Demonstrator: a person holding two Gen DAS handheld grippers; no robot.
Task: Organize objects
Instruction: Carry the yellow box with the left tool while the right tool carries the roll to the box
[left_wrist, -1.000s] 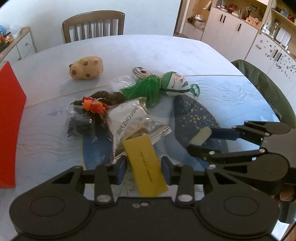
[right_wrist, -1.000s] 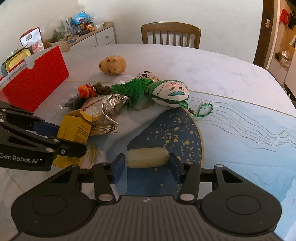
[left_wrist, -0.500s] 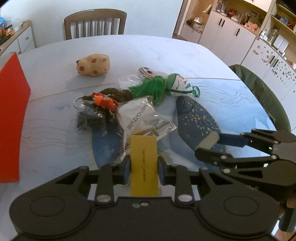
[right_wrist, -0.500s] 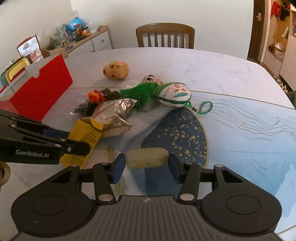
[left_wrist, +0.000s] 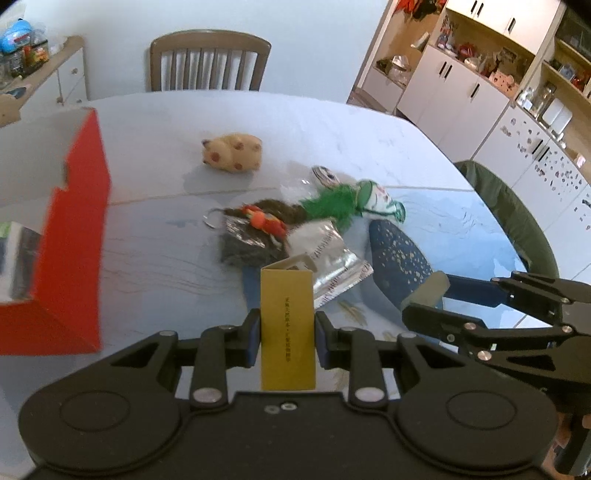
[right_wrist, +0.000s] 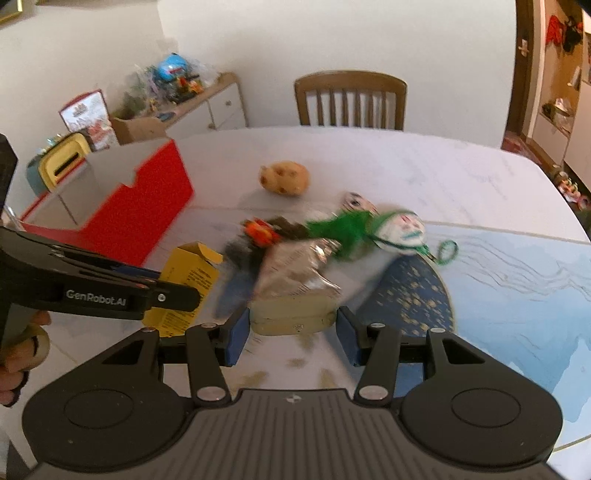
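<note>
My left gripper (left_wrist: 287, 334) is shut on a yellow carton (left_wrist: 287, 325) with its top flap open, held above the table; the same yellow carton (right_wrist: 188, 284) shows in the right wrist view. My right gripper (right_wrist: 291, 330) is shut on a beige oblong block (right_wrist: 293, 314), lifted off the table. On the table lie a silver foil packet (left_wrist: 328, 254), a dark pouch with an orange charm (left_wrist: 255, 236), a green-tasselled doll (left_wrist: 354, 201) and a spotted plush toy (left_wrist: 232, 153). A red open box (left_wrist: 70, 240) stands to the left.
A wooden chair (left_wrist: 208, 61) stands at the far side of the table, a green chair (left_wrist: 513, 229) at the right. White cabinets (left_wrist: 480, 92) line the right wall. A cluttered sideboard (right_wrist: 177, 103) sits behind the red box (right_wrist: 122, 206). A hand (right_wrist: 18, 354) holds the left gripper.
Both grippers have risen and swung left toward the red box, carrying the yellow carton and the beige block. The red box now looms larger in both views.
</note>
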